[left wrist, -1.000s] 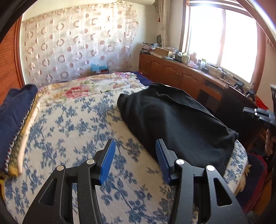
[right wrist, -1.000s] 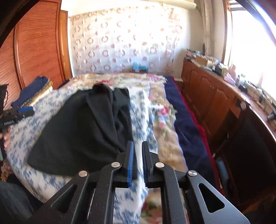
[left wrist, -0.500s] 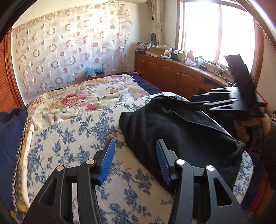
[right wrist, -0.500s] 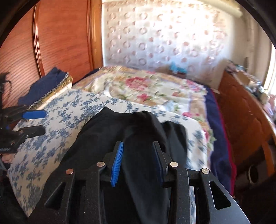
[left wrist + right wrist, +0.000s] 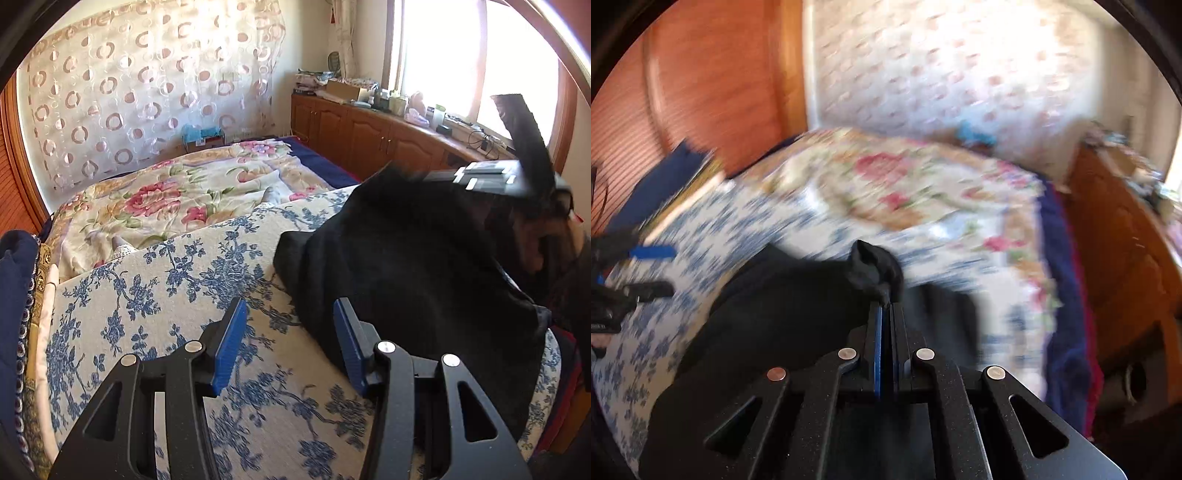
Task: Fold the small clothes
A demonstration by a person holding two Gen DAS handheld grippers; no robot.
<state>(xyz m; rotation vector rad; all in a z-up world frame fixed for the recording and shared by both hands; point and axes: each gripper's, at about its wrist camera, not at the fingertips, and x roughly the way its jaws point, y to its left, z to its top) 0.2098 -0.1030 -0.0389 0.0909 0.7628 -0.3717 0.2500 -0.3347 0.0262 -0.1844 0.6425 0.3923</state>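
A black garment [image 5: 413,266] lies on the blue-flowered cloth [image 5: 155,295] on the bed, at the right of the left wrist view. My left gripper [image 5: 286,336] is open and empty, just left of the garment's near edge. My right gripper [image 5: 886,306] is shut on a bunched fold of the black garment [image 5: 875,269] and holds it lifted above the rest of the cloth [image 5: 783,317]. The right gripper also shows in the left wrist view [image 5: 491,177], above the garment's far side. The right wrist view is blurred by motion.
A pink-flowered quilt [image 5: 166,199] covers the far bed. A folded dark blue pile [image 5: 14,295] sits at the left edge. Wooden cabinets [image 5: 369,136] with clutter run under the window at right. A wooden wardrobe [image 5: 701,92] stands at left.
My right gripper has closed on a fold of the black garment and lifted it. My left gripper stays open and has shifted slightly toward the garment's edge.
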